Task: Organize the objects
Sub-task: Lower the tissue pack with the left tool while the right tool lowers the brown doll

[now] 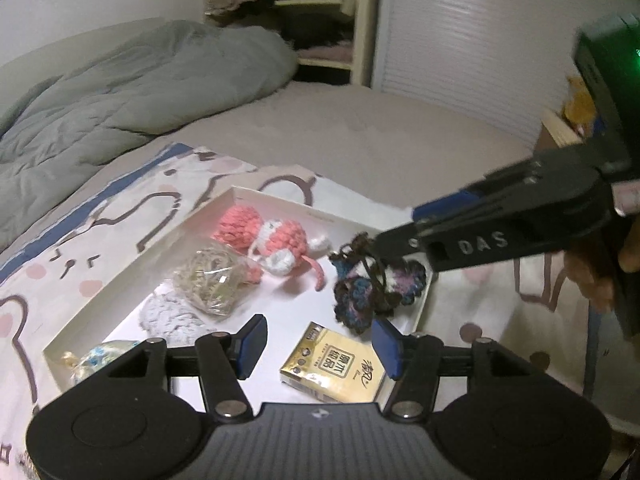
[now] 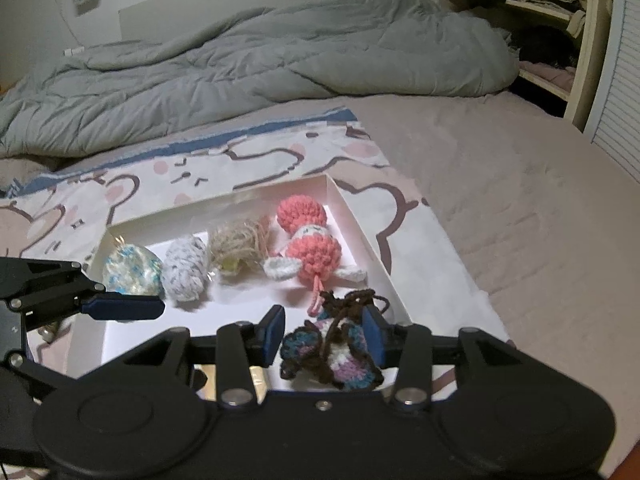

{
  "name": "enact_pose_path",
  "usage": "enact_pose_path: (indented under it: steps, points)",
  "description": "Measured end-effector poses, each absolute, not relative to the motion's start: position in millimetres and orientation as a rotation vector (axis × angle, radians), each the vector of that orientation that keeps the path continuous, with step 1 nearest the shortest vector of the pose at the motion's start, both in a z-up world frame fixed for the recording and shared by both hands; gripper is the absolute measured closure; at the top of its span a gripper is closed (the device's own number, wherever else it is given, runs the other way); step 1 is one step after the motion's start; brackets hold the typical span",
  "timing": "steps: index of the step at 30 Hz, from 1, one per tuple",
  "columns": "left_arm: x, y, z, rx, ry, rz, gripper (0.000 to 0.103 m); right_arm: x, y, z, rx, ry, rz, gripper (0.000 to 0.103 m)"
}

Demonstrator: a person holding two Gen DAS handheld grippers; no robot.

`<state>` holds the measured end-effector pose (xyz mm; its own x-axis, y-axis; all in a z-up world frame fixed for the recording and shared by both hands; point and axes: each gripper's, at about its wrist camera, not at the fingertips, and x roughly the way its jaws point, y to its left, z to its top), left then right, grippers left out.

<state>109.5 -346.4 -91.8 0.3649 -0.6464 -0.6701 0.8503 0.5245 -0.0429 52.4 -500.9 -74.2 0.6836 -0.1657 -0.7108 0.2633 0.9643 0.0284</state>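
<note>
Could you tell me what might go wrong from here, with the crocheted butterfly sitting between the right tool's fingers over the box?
1. The right tool stands open around the crocheted butterfly; its loose brown cord could snag a pad and drag it.
2. The butterfly lies near the white box's right wall, so a nudge might tip it over the edge.
3. The left tool hovers open over the gold tissue pack, close by; the two could collide.

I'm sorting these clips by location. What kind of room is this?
Most likely a bedroom. A rumpled grey duvet lies on a bed, and open shelves hold piled clothes. The white box being filled sits on a cartoon-print cloth spread over the bed.
</note>
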Motion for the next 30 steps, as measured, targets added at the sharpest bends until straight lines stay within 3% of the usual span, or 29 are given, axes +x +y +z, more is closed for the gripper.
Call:
enact_pose_path:
  steps: [9, 12, 14, 21, 25, 30]
  points:
    - [107, -322, -68, 0.248, 0.692, -0.912, 0.042, 35, -491, -51, 0.148, 0.734, -0.26, 0.057]
    - [104, -315, -63, 0.236, 0.695, -0.879, 0.03, 30, -487, -47, 0.14, 0.735, -0.273, 0.051]
    - [103, -310, -60, 0.231, 0.699, -0.865, 0.028, 28, -485, -45, 0.137, 0.739, -0.284, 0.045]
    - [98, -292, -52, 0.204, 0.697, -0.795, 0.007, 18, -479, -39, 0.122, 0.733, -0.317, 0.027]
    - [99, -281, -49, 0.184, 0.711, -0.761, 0.0, 12, -475, -35, 0.117, 0.728, -0.325, 0.02]
    - [98, -267, -45, 0.159, 0.721, -0.721, 0.0, 7, -470, -32, 0.108, 0.719, -0.329, 0.008]
